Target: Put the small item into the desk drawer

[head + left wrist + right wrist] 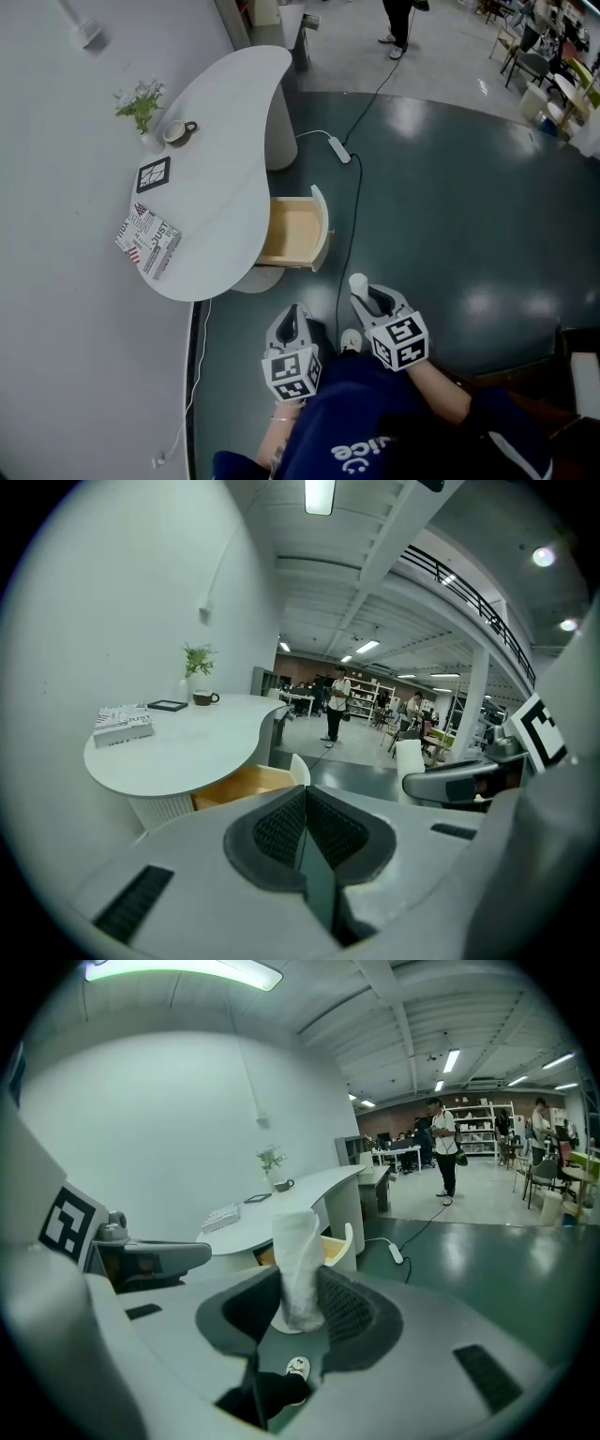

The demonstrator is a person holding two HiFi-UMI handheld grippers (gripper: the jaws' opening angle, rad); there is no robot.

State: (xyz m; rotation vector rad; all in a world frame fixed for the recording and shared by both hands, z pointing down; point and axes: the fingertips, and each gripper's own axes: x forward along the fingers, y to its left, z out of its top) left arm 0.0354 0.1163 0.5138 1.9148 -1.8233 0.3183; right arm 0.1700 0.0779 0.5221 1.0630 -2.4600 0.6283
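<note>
head view: a white curved desk (225,141) stands against the wall on the left. its wooden drawer (292,231) is pulled out over the dark green floor (450,206), with the white front panel facing the grippers.

right gripper (372,298) sits low in frame, near the drawer front but short of it. it is clamped on the small white roll (357,283) — the roll stands upright out of the jaw tips, above the floor and not over the drawer. in the right gripper view both pads press on the sides of the roll; its lower end sits between them and its upper end rises past the tips. the open drawer shows just behind it in that view.

left gripper (292,323) is just beside the right one, on its left, and a little nearer the person. in the left gripper view its jaws are closed together, pad against pad, with nothing between them.

on the desk: a small plant (141,101) and a mug (175,131) at the far end, a black-framed card (153,174) in the middle, and a printed box (148,242) at the near edge by the wall.

on the floor: a power strip (338,148) beside the desk pedestal, with a dark cable (357,216) running from it past the drawer toward the grippers. one shoe (351,339) shows between the two grippers. a standing person (398,23) is well apart at the top of frame.
</note>
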